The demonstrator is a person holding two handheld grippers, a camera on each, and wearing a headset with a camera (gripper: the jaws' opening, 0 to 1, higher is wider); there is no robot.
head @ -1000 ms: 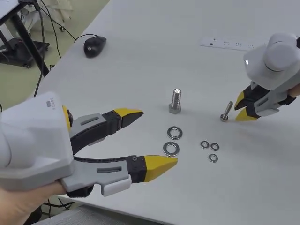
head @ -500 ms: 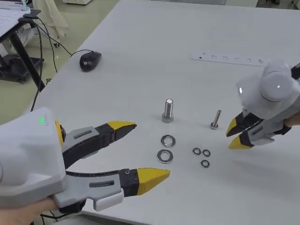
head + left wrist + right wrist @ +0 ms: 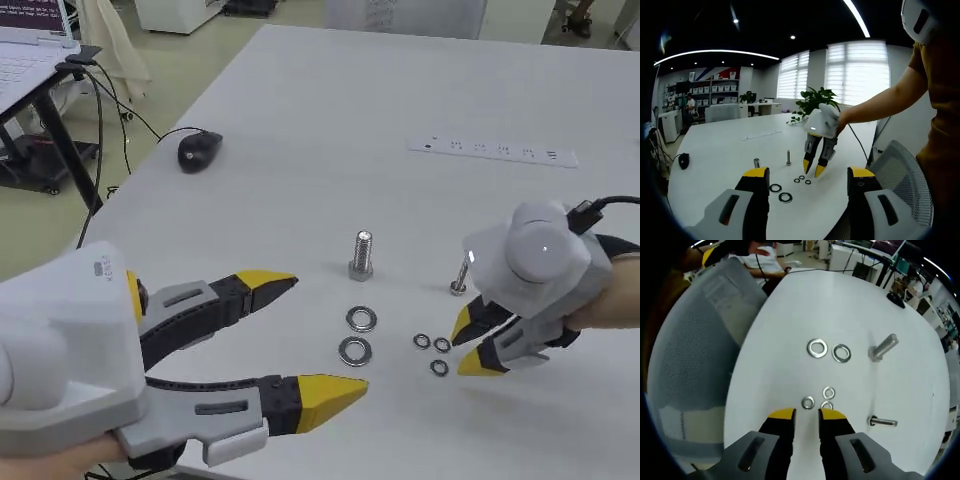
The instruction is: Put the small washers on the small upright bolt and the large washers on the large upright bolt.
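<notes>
1. At the near edge of the table (image 3: 300, 120), my left gripper (image 3: 330, 333) hovers wide open and empty.
2. Just beyond it lie two large washers (image 3: 361, 319).
3. To their right, my right gripper (image 3: 460, 354), jaws narrowly parted and empty, hangs beside three small washers (image 3: 422, 341).
4. Farther back stand the large bolt (image 3: 362, 255) and the small bolt (image 3: 460, 275).

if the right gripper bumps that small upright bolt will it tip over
Probably yes: the small bolt stands on its head alone, tall and thin, so a sideways knock would likely topple it. Once down, its round shank could roll on the smooth table. The right gripper hangs close beside it, so the risk seems real.
</notes>
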